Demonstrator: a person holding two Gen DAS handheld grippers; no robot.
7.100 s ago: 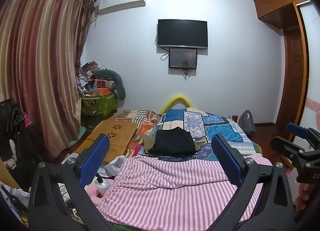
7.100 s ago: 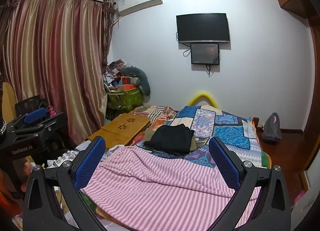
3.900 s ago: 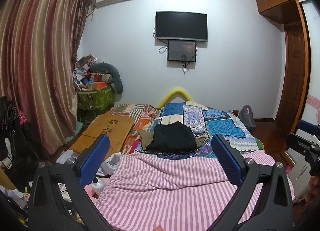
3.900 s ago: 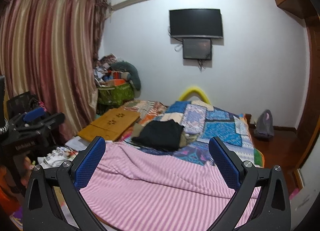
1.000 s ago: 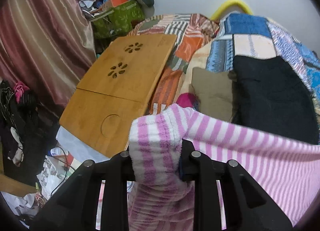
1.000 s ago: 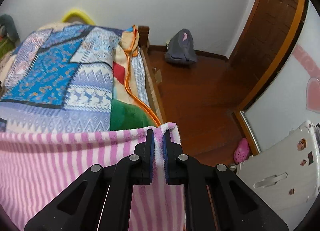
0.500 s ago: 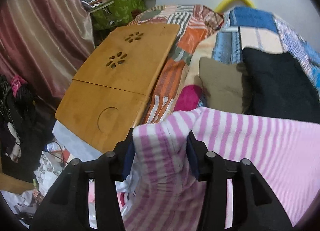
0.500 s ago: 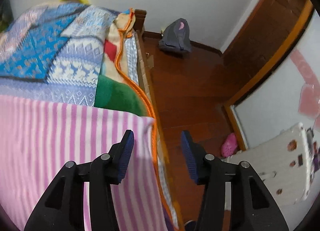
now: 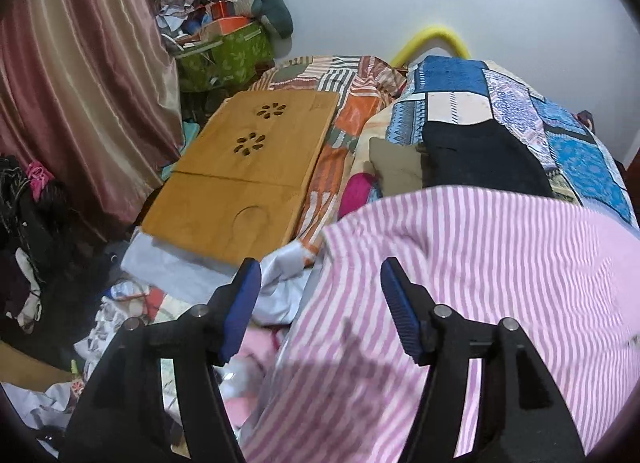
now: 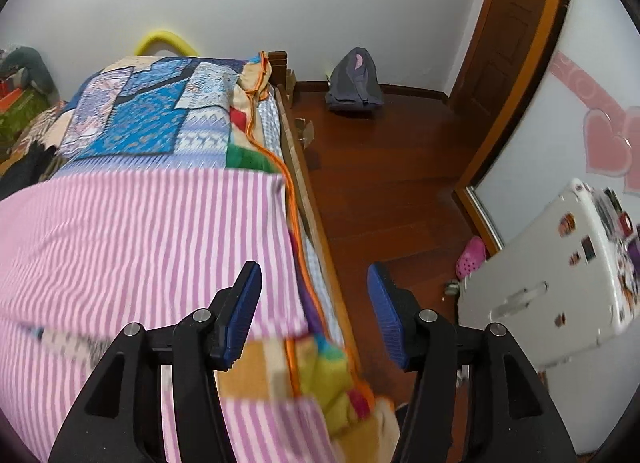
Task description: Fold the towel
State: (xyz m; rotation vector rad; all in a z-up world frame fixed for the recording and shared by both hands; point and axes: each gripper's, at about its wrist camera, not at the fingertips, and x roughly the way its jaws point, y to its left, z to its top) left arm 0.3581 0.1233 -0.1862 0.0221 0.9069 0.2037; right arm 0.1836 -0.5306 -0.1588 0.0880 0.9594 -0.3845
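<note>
A pink-and-white striped towel (image 9: 480, 283) lies spread over the near end of the bed, its far edge resting on the patchwork quilt (image 9: 452, 79). My left gripper (image 9: 320, 303) hovers above the towel's left corner with its jaws opening, and nothing is pinched between the blue pads (image 9: 244, 303). In the right wrist view the towel (image 10: 140, 243) ends at the bed's right side, with a second striped layer showing lower down. My right gripper (image 10: 314, 307) hangs over that right edge, jaws opening, its pads clear of the cloth.
A wooden lap desk (image 9: 248, 175) lies left of the bed, with a green box of clutter (image 9: 228, 55) and a curtain (image 9: 80, 83) beyond. A black garment (image 9: 480, 159) rests on the quilt. A grey backpack (image 10: 354, 81), pink shoe (image 10: 472, 257) and white plastic piece (image 10: 560, 275) are on or over the wooden floor.
Both grippers were shut on the towel's corners a second ago. They have opened, let the corners drop onto the bed, and pulled back and upward.
</note>
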